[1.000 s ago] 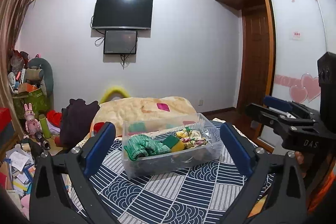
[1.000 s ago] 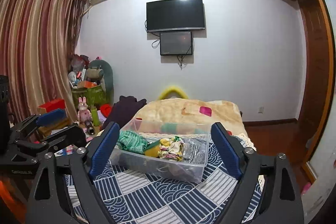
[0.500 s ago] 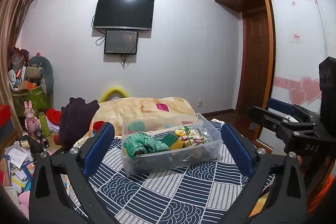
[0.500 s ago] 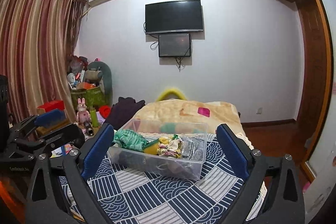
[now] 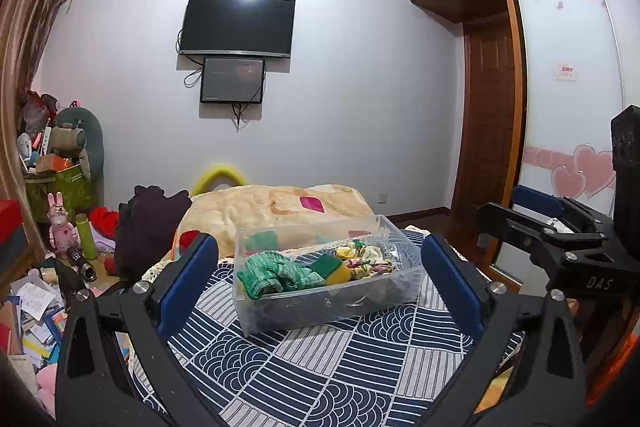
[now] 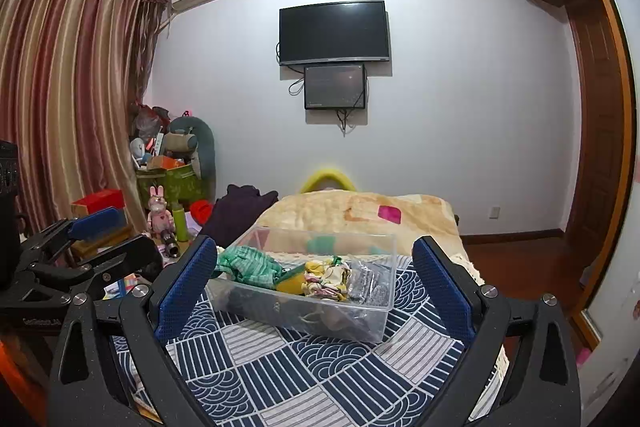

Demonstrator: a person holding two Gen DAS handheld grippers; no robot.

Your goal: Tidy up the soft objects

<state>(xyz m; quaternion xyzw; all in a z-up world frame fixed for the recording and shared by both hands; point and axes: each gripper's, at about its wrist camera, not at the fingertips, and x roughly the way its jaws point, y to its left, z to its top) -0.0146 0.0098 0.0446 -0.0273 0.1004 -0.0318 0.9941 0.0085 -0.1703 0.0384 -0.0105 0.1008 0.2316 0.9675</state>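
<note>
Fingers spread wide on both sides: the left gripper (image 5: 320, 277) and the right gripper (image 6: 316, 279) hang empty above the bed (image 5: 328, 367), its cover patterned in navy and white. Just ahead, framed between the blue pads, sits a clear plastic bin (image 5: 320, 307) on that cover, holding a green knit piece (image 5: 276, 273), a yellow-and-green sponge (image 5: 334, 271) and a floral cloth (image 6: 326, 279). Beyond it lies a beige blanket (image 5: 272, 207), and far back a TV (image 6: 334, 33) hangs on the wall.
</note>
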